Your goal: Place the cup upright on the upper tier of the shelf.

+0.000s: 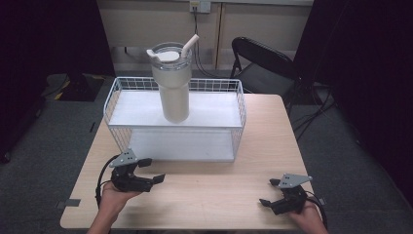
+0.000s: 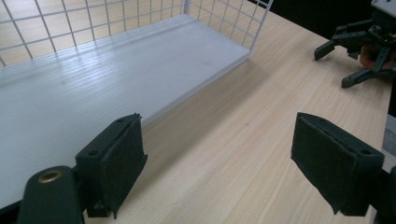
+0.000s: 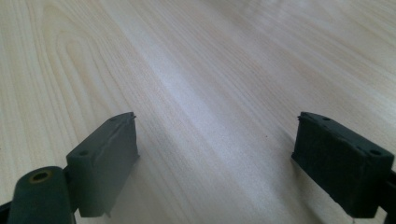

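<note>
**Tumbler on rack, grippers idle at near edge**

Tumbler point(image 1: 171, 83), cream, with lid and bent straw, stands upright on the top shelf of the white wire rack point(image 1: 113, 100), towards its middle. Lower shelf point(image 2: 70, 88) bare. Nothing held. Left gripper point(image 1: 152, 170) rests low on the table just before the rack's near left corner, jaws spread wide, empty, aimed along the lower shelf's front edge. Right gripper point(image 1: 269, 191) sits at the near right of the table, well apart from the rack, jaws likewise wide and empty over bare wood.

Judgement: handling not yet begun; tumbler untouched, reach, grasp and any move all remain. Left gripper is the nearer one.

Surface: pale wood-grain table point(image 1: 204, 185), clean, matte. Room: grey carpet, black folding chair point(image 1: 258, 61) behind the table's far right, dark curtains at both sides, cable hanging from a wall socket point(image 1: 199, 6)
</note>
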### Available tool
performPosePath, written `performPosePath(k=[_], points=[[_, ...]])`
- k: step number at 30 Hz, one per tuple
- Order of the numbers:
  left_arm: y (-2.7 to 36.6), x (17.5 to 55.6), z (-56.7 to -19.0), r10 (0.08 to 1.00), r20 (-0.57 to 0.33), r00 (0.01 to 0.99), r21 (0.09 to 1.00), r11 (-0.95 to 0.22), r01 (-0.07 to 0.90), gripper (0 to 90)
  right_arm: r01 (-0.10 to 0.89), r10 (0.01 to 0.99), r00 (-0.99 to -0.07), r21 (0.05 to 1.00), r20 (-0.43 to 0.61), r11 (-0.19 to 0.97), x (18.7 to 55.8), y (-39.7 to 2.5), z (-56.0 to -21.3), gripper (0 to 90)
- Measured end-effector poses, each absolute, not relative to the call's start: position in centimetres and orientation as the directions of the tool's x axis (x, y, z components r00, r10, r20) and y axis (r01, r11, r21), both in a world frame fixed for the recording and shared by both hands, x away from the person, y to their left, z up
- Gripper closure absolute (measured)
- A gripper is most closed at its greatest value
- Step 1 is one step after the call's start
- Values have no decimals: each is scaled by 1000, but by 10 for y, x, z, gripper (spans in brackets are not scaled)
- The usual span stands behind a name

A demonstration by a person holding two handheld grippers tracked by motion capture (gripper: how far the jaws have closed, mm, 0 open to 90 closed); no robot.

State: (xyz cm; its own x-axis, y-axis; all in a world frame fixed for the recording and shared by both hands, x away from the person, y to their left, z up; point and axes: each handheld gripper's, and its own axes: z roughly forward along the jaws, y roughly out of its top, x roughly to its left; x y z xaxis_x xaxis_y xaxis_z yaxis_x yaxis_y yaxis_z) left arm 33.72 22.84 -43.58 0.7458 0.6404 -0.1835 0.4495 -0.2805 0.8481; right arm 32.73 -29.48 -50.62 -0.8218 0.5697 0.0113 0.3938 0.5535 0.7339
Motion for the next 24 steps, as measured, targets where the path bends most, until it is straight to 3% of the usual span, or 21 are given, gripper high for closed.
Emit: performPosePath(k=[24], points=[[249, 334, -471, 685, -168, 709, 814, -310, 492, 163, 396, 570, -821, 733, 14, 552, 327, -295, -506, 130]])
